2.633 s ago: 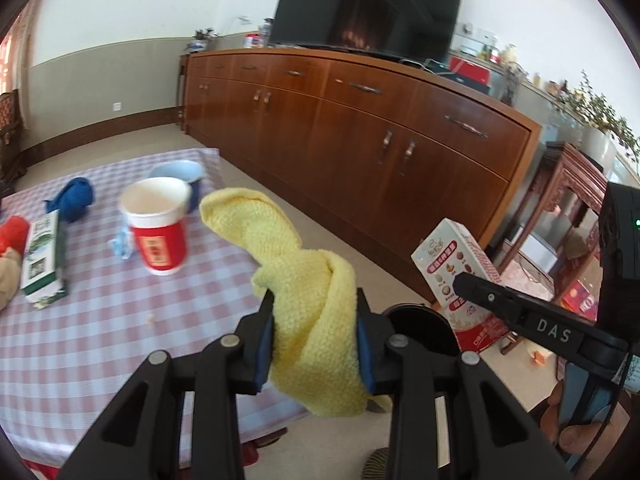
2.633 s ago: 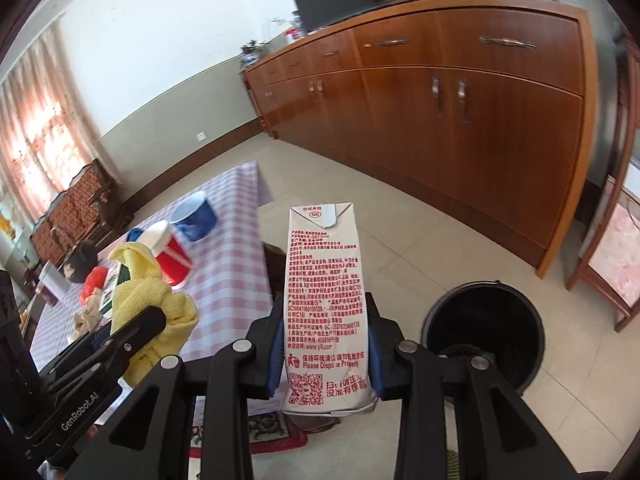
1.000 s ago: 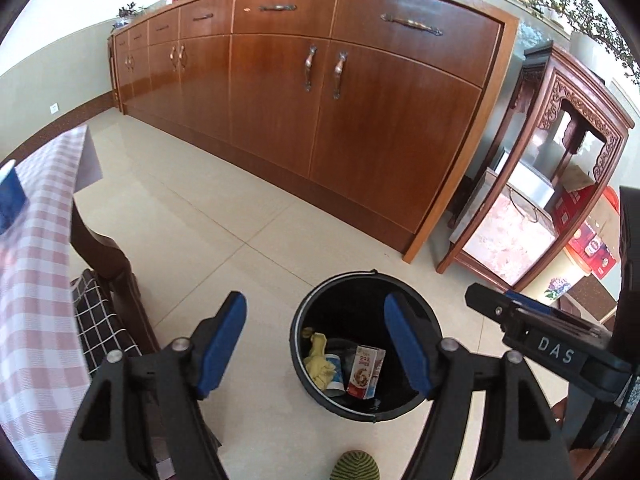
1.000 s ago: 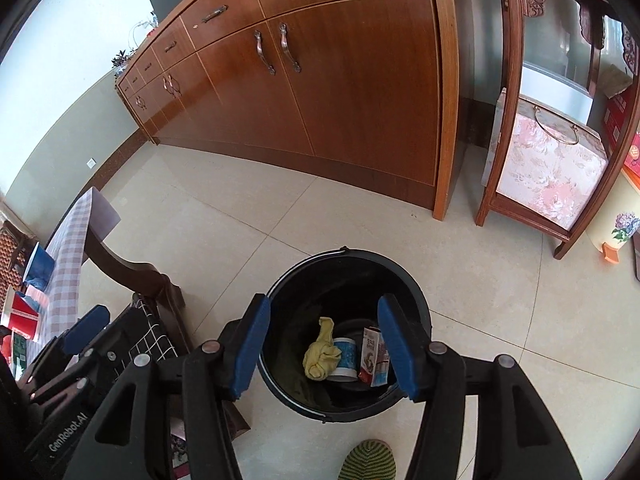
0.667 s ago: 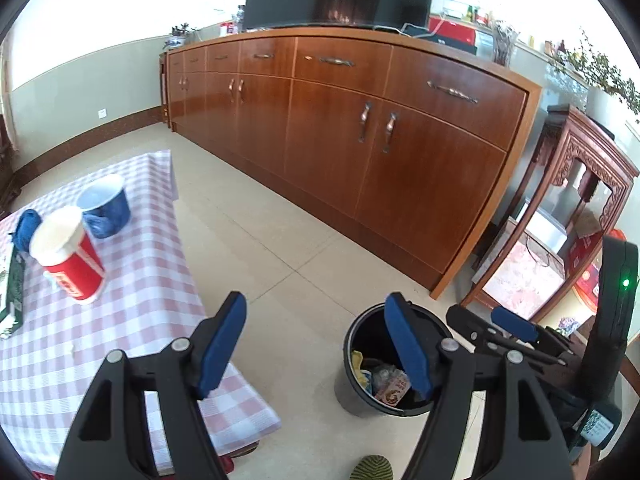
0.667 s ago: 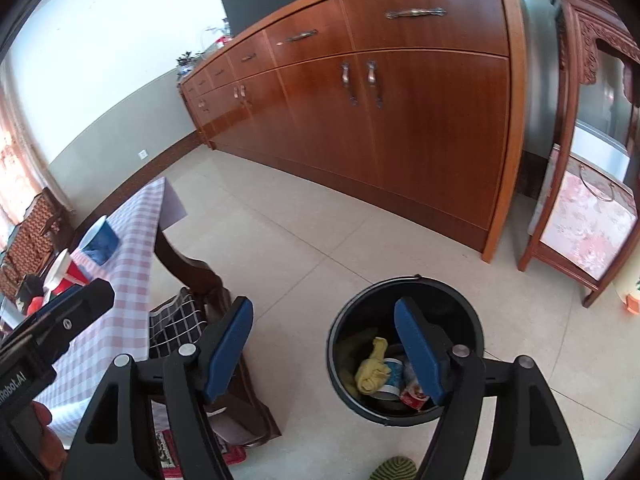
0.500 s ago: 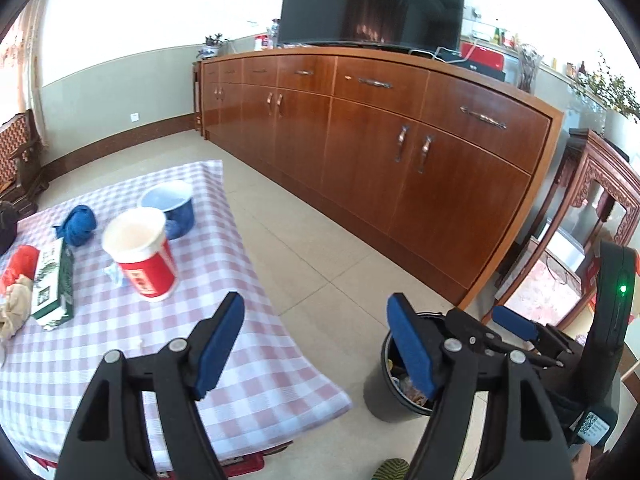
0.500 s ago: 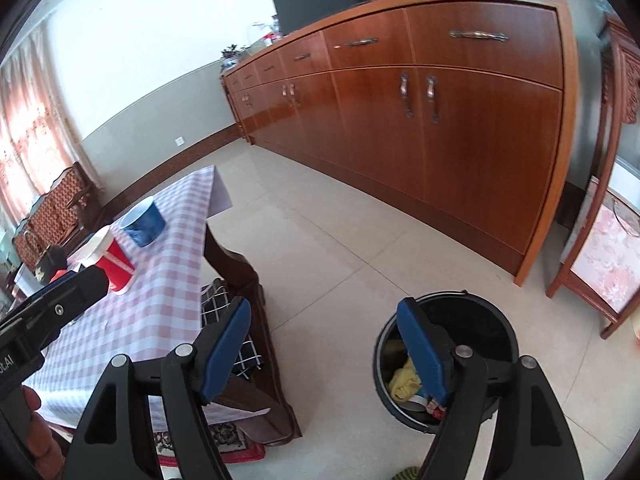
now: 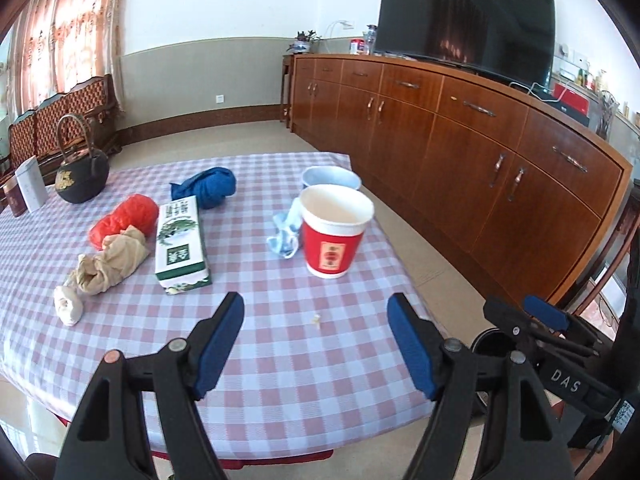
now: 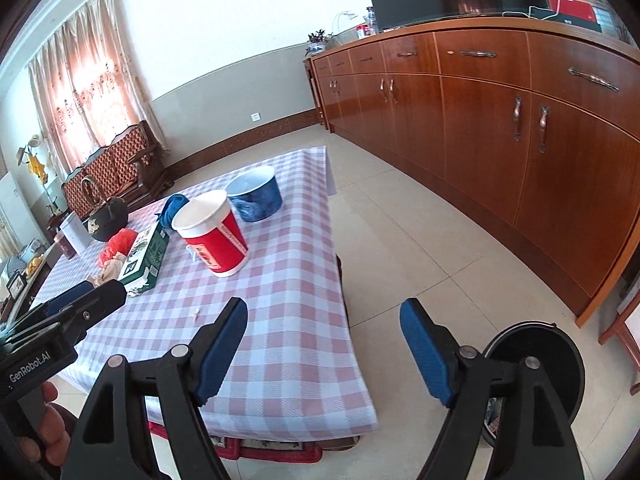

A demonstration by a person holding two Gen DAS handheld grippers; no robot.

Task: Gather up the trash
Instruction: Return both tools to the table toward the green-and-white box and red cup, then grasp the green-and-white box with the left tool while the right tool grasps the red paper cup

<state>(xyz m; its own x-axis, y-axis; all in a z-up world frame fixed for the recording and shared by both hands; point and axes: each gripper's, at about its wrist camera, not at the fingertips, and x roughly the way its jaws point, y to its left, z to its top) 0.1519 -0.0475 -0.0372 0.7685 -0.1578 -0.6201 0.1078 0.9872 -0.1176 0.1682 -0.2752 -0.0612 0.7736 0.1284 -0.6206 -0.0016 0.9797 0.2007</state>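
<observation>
My left gripper is open and empty, above the near edge of the checked table. My right gripper is open and empty over the table's right corner. On the table stand a red paper cup, a blue bowl, a green and white carton, a blue cloth ball, a red bag, a beige crumpled cloth and a small blue-white wrapper. The black trash bin stands on the floor at the lower right.
A black teapot and small boxes stand at the table's far left. A long wooden sideboard with a television runs along the right wall. A tiled floor lies between table and sideboard.
Both grippers let go of the yellow cloth and the milk carton into the bin, then swung up and left from the bin back to the table.
</observation>
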